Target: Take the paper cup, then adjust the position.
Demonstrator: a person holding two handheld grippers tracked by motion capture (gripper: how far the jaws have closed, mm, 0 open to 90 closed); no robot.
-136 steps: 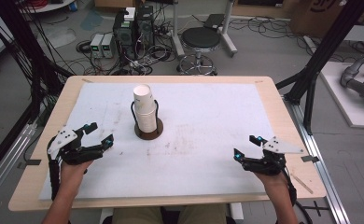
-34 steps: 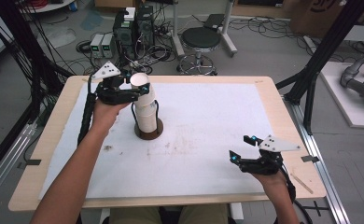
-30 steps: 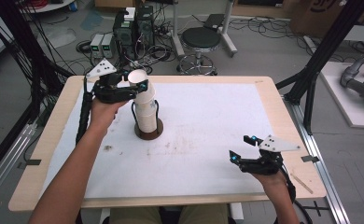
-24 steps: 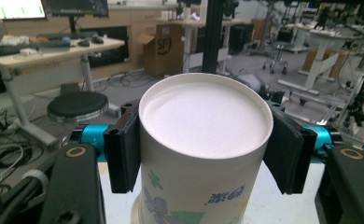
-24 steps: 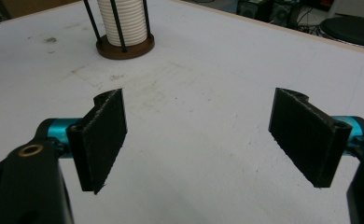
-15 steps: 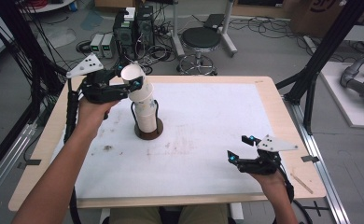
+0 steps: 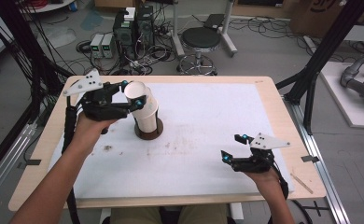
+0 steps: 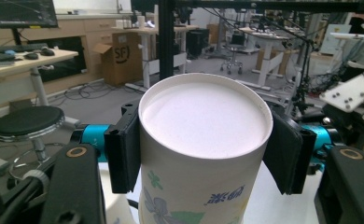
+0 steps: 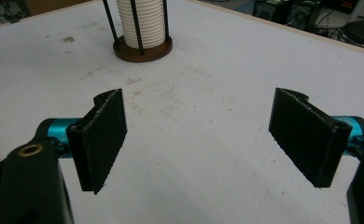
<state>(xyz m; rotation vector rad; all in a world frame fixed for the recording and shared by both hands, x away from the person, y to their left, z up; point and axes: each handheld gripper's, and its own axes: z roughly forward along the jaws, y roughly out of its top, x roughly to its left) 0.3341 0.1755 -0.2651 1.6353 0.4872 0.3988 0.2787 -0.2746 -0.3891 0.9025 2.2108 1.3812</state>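
A white paper cup (image 7: 136,91) with a green and blue print sits between the jaws of my left gripper (image 7: 132,93), which is shut on it at the top of the stack. In the left gripper view the black pads (image 8: 124,149) press both sides of the cup (image 8: 203,140), whose flat base faces the camera. Below it a stack of white cups (image 7: 148,116) stands in a round dark wooden holder (image 7: 148,134) with thin black rods. Whether the held cup is free of the stack I cannot tell. My right gripper (image 7: 231,148) rests open near the front right, nothing between its jaws (image 9: 203,140).
A white sheet (image 7: 208,121) covers the wooden table (image 7: 269,93). The cup stack (image 9: 140,21) and its holder (image 9: 143,49) lie far ahead of the right gripper. Black frame posts (image 7: 320,56) stand beside the table; a stool (image 7: 199,39) and cables lie on the floor behind.
My left gripper came from the front left to the stack top and closed on the top cup. Over the last second it has drawn the cup slightly left and up. The right gripper stayed put.
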